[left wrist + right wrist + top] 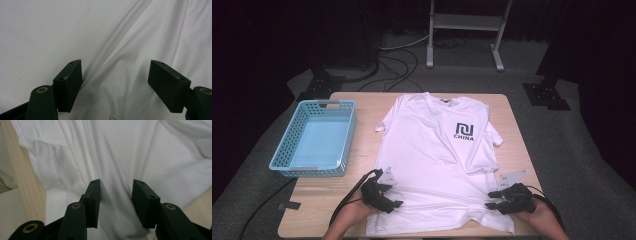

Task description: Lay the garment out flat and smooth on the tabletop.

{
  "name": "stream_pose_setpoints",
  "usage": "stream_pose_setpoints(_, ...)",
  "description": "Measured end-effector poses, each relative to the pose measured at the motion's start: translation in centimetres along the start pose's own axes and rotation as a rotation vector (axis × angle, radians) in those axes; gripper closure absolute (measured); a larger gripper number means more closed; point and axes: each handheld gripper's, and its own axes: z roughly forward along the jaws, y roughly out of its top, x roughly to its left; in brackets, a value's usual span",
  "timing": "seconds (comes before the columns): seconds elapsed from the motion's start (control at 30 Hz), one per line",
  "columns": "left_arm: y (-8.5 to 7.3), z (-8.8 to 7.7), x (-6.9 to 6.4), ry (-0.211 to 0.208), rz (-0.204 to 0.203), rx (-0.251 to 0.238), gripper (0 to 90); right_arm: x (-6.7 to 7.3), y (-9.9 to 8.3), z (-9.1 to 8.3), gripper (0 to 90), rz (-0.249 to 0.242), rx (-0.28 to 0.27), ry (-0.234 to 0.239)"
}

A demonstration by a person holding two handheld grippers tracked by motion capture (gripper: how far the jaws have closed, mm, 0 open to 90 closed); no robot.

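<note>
L gripper (116,82): jaws wide apart, over white T-shirt (437,150) fabric, nothing clamped. R gripper (116,200): jaws part-open, straddling a raised shirt fold near hem.

One T-shirt (432,150), one basket (314,137), two claws.

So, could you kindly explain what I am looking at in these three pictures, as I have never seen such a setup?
A person at a wooden table holds a two-jaw gripper in each hand. The high view looks down from above; the other two come from cameras riding on the grippers. A white T-shirt lies spread out, with an empty blue basket beside it. The left gripper is open over the cloth. The right gripper has a fold of shirt between its jaws, though they are not closed on it.
</note>
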Motion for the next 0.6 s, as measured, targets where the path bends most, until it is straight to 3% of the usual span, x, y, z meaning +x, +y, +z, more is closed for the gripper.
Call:
stream_pose_setpoints(0.33, -0.7, -0.7, -2.2, -0.060, 0.006, 0.019, 26.8, 2.0, -1.8, -0.8, 54.2, -0.027, -0.021, 0.017)
stream_pose_setpoints(0.6, -0.6, -1.0, -2.6, -0.126, 0.007, 0.045, 26.8, 2.7, -2.2, -1.2, 51.6, -0.034, -0.004, 0.060)
